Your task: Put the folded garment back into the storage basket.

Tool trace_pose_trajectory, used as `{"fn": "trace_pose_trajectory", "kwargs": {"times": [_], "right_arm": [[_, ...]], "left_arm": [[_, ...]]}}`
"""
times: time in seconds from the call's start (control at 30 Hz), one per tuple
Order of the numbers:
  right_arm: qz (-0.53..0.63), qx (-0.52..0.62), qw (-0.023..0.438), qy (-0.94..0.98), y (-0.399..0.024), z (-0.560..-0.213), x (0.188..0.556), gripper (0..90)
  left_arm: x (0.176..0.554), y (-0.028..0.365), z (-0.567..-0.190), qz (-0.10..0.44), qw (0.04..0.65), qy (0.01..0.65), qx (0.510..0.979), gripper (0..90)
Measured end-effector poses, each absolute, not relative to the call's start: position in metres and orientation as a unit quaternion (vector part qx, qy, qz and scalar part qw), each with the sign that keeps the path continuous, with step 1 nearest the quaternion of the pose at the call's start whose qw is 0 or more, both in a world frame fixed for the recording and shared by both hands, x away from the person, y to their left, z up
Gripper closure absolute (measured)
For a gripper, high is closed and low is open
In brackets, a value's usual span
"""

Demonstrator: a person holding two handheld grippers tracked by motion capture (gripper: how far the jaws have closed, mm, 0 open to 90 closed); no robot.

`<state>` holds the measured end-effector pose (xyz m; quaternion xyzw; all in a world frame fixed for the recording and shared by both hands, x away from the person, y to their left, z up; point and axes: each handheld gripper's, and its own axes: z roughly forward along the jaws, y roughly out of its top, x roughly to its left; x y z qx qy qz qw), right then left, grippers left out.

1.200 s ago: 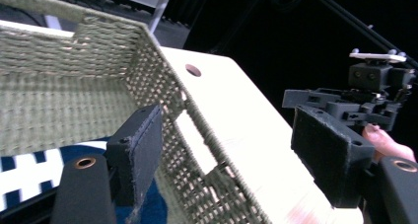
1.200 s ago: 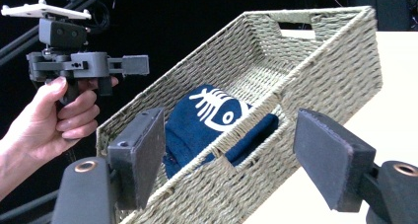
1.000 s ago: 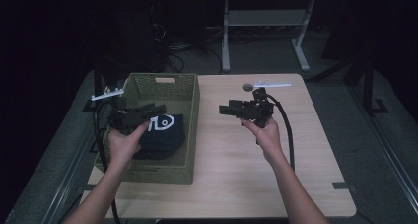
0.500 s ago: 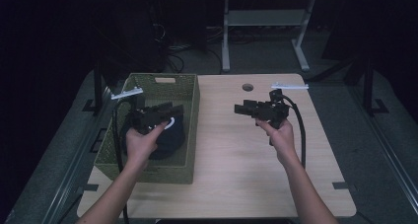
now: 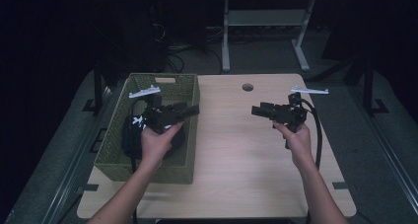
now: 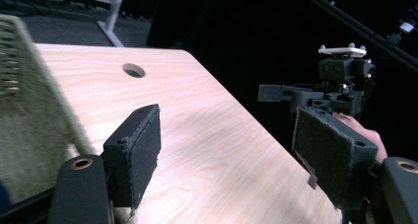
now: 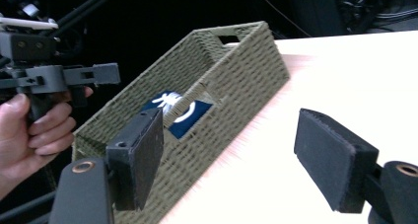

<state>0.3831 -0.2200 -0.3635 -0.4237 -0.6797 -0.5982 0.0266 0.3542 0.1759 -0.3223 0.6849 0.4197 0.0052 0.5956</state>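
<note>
A green woven basket (image 5: 148, 169) stands on the left of the wooden table (image 5: 236, 169), and a dark blue cloth with white print (image 5: 129, 142) lies inside it. My left gripper (image 5: 192, 109) hovers over the basket's right wall and points right, open with nothing between its jaws. My right gripper (image 5: 257, 109) hangs over the table's right half and points left at it, also open and empty. The left gripper view has my own gripper (image 6: 231, 155) with the wide gap between its pads over bare wood. In the right gripper view my own gripper (image 7: 231, 160) faces the basket (image 7: 231, 81) and the cloth (image 7: 180, 113).
A round cable hole (image 5: 247, 87) sits near the table's far edge. Metal stand legs (image 5: 226, 41) and cables lie on the dark floor behind. Bare wood stretches between the two grippers and toward the front edge.
Both hands have shifted to the right: the left gripper from above the basket's left side to its right wall, the right gripper farther toward the table's right edge. Jaws look unchanged.
</note>
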Motion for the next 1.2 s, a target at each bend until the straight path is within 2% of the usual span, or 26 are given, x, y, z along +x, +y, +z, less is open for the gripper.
{"fn": "trace_pose_trajectory", "kwargs": {"times": [0.7,1.2], "right_arm": [[-0.596,-0.461,0.002,-0.658,-0.284,-0.37,0.363,27.1],[-0.588,-0.477,-0.013,-0.654,-0.31,-0.376,0.355,27.1]], "left_arm": [[0.358,0.119,-0.329,-0.022,0.59,0.386,0.709,25.9],[0.357,0.087,-0.339,-0.036,0.583,0.372,0.721,25.8]]}}
